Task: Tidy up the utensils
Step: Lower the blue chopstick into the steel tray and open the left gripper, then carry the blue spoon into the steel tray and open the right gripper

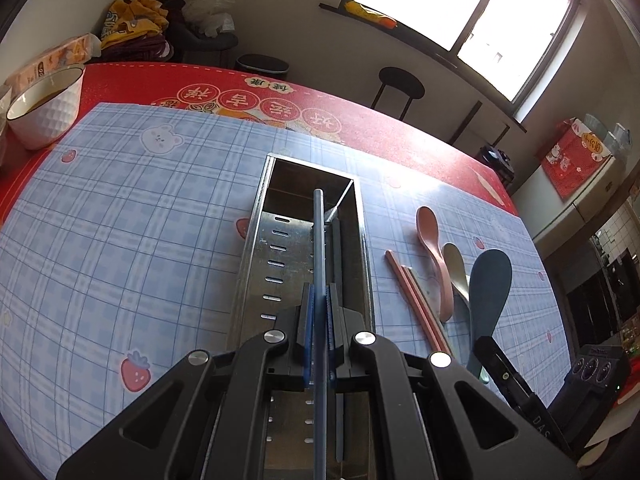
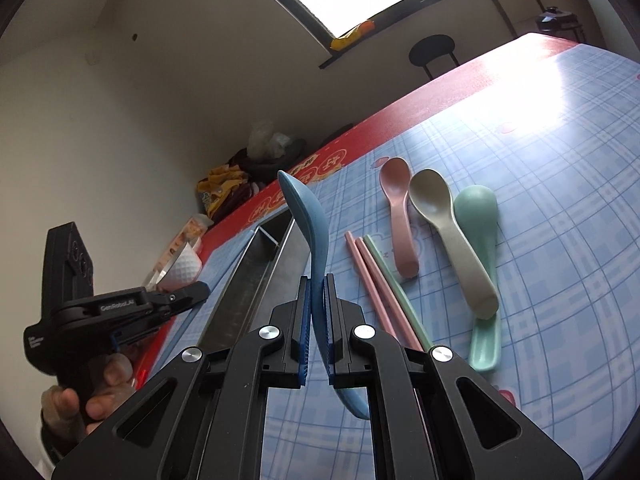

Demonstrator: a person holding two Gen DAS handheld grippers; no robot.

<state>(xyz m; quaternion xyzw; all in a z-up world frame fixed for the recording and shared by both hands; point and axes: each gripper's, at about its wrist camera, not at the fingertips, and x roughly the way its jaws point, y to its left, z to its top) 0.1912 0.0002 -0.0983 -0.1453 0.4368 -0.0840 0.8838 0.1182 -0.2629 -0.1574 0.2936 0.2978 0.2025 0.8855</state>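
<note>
Left wrist view: the left gripper point(image 1: 319, 312) pinches a blue chopstick point(image 1: 318, 240) over the metal utensil box point(image 1: 256, 248); the right gripper point(image 2: 317, 312) clamps a blue spoon point(image 2: 310, 220), raised beside the pink spoon point(image 2: 396, 200) lying on the mat

Brushed metal, matt plastic, glossy mat

We see a brushed-metal utensil tray point(image 1: 256, 256) with a dull sheen, matt speckled plastic spoons point(image 2: 440, 216) and chopsticks point(image 2: 372, 280), a smooth mat point(image 1: 120, 220) glaring at the worktop's far right corner, a glossy dimpled ceramic bowl point(image 1: 48, 116), and matt black plastic on our left gripper point(image 1: 319, 320), with ribbed blue pads point(image 1: 307, 312).
</note>
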